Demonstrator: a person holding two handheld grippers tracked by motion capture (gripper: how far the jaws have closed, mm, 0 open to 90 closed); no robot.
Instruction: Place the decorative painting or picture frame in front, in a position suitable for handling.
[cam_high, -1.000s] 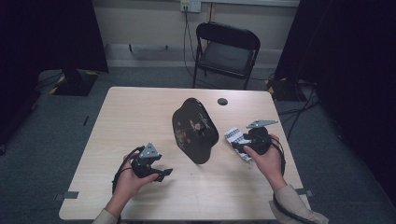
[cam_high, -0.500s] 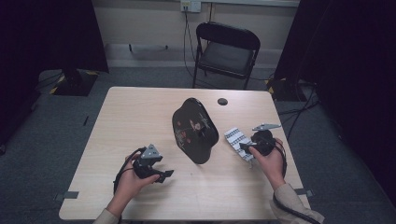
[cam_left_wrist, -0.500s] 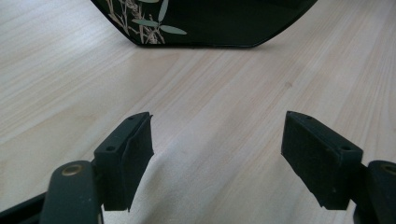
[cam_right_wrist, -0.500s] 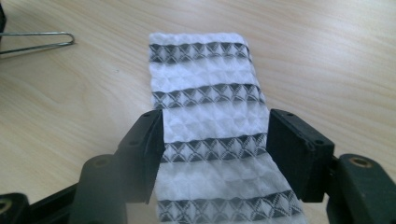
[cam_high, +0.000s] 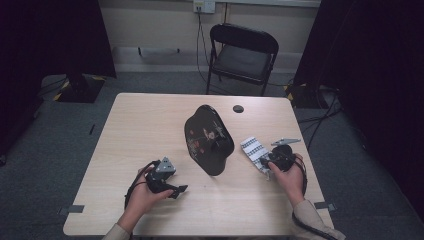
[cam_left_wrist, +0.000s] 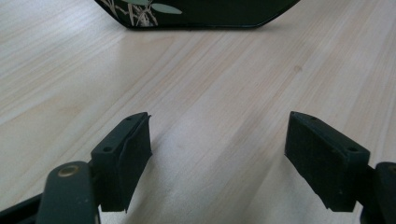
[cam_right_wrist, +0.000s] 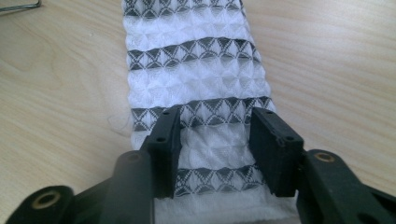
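A folded white cloth (cam_high: 251, 149) with black patterned stripes lies on the table (cam_high: 150, 125) at the right. My right gripper (cam_high: 264, 162) is lowered onto its near end. In the right gripper view, my right gripper (cam_right_wrist: 215, 140) has its jaws partly apart and has just been closing. The cloth (cam_right_wrist: 191, 60) lies between and under them, and the pads are not clamped on it. A black tray (cam_high: 209, 139) with a floral pattern stands tilted at the table's centre. My left gripper (cam_high: 179, 190) rests near the front left, open and empty (cam_left_wrist: 217, 158), pointing toward the tray (cam_left_wrist: 196, 11).
A small black round disc (cam_high: 238, 108) lies near the table's far edge. A black folding chair (cam_high: 242, 55) stands behind the table. A thin metal wire (cam_right_wrist: 18, 5) lies on the wood beside the cloth's far end.
My right hand has sunk onto the near end of the cloth and its jaws have narrowed around the fabric. My left hand and the tray have stayed put.
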